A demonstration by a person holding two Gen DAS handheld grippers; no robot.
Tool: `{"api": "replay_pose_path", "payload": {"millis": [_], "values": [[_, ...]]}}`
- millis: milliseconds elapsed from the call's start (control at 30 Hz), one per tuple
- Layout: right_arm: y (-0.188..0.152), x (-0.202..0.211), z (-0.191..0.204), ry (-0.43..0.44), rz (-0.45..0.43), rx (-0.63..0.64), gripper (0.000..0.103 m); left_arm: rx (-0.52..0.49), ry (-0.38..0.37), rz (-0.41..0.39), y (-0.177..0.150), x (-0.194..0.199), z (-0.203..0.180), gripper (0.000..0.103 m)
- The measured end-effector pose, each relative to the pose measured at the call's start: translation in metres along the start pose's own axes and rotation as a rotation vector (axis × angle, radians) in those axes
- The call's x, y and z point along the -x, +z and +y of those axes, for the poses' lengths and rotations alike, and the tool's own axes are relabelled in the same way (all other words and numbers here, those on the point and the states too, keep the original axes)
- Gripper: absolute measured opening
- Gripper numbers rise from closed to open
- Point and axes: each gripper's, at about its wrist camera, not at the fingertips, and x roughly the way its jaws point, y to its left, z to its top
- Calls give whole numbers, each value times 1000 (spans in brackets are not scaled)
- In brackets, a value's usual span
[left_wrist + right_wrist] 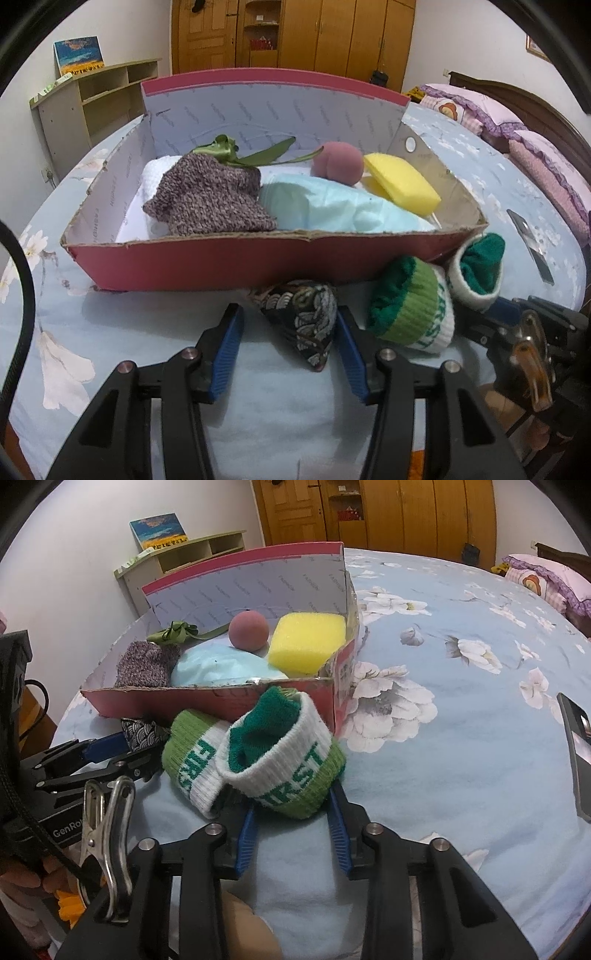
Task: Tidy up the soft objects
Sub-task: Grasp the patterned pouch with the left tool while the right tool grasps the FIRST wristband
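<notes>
Both fingers gape: left gripper (290, 332) straddles patterned pouch (303, 321), right gripper (291, 808) straddles rolled socks (280, 760) before the box (221, 262).

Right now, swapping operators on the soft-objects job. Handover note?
Left gripper: open, fingers either side of the patterned triangular pouch on the bed, not closed.
Right gripper: open, fingers flanking the green-and-white rolled sock; a second rolled sock lies beside it.
Done: already in the red cardboard box: knitted sock, light blue cloth, pink ball, yellow sponge, green ribbon.
Left: pouch and both socks into the box.
</notes>
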Motion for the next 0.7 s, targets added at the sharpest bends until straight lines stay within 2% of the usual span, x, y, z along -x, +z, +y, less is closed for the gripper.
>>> {"api": "replay_pose_path", "payload": {"millis": [100,267,700], "values": [[-1,2,1,3,-10,5,31,-14,-14,-5,-1,3,-2,39],[-3,5,4,3,-21,9,26,-37,-6,-16,-3,9,-6,37],[-4,25,14,0,-63,34,24,-27,-20,-14,-4,24,-1,37]]}}
